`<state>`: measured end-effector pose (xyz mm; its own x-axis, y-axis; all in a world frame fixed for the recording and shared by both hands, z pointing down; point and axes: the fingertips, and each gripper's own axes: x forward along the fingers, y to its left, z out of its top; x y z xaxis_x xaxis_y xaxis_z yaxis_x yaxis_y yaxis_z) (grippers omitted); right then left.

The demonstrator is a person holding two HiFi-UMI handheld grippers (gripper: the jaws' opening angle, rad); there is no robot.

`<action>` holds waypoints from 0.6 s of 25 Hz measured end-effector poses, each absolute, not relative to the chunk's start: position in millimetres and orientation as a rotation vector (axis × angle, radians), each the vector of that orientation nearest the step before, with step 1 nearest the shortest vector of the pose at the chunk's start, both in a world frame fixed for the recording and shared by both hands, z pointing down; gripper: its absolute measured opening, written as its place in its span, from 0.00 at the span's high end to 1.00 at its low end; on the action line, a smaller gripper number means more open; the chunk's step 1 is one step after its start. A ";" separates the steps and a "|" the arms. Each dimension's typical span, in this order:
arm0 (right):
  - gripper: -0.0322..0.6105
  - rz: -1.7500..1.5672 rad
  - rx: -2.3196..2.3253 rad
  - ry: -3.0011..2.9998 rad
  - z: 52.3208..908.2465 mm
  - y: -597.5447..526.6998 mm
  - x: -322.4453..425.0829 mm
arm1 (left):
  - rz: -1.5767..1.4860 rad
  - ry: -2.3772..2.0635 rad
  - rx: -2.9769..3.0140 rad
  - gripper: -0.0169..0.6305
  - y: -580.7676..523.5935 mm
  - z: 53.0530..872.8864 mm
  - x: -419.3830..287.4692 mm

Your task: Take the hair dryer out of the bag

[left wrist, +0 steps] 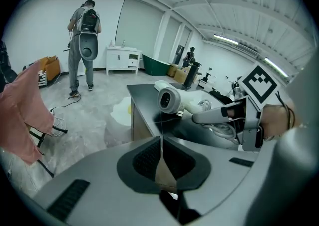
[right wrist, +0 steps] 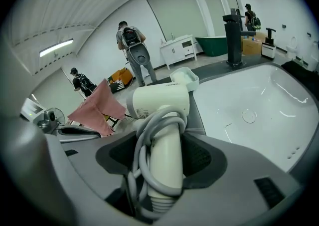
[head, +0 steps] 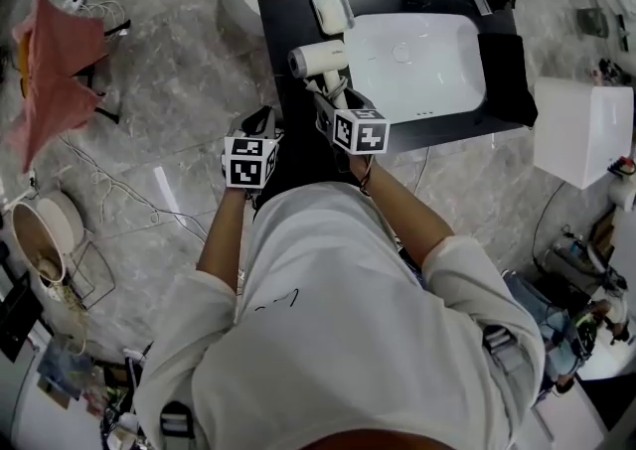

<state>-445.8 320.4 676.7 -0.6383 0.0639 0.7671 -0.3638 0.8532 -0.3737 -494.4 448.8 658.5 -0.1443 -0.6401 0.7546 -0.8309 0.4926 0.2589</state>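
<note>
The white basin sits sunk in the black counter, with a small white dish at its far left corner. The black bag is slumped along its right side, contents not visible. Your right gripper has its fingers wide, clamped on the cord-wrapped handle of the hair dryer, which is out of the bag over the counter's near left part. Your left gripper has its fingers pressed together.

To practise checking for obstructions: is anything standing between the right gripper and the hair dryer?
Nothing visible does. The right gripper is closed on the hair dryer at its handle, with the wound cord also between its jaws.
</note>
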 end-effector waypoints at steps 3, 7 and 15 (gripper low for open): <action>0.53 0.612 0.219 -2.188 682.9 319.3 -445.8 | 0.246 -1.845 1.230 0.93 445.8 660.9 -489.2; 0.53 0.527 0.211 -2.171 694.1 323.0 -436.6 | 0.209 -1.841 1.196 0.93 452.6 663.2 -476.9; 0.49 0.522 0.161 -2.193 693.9 327.2 -428.6 | 0.192 -1.846 1.167 0.93 450.1 650.2 -461.2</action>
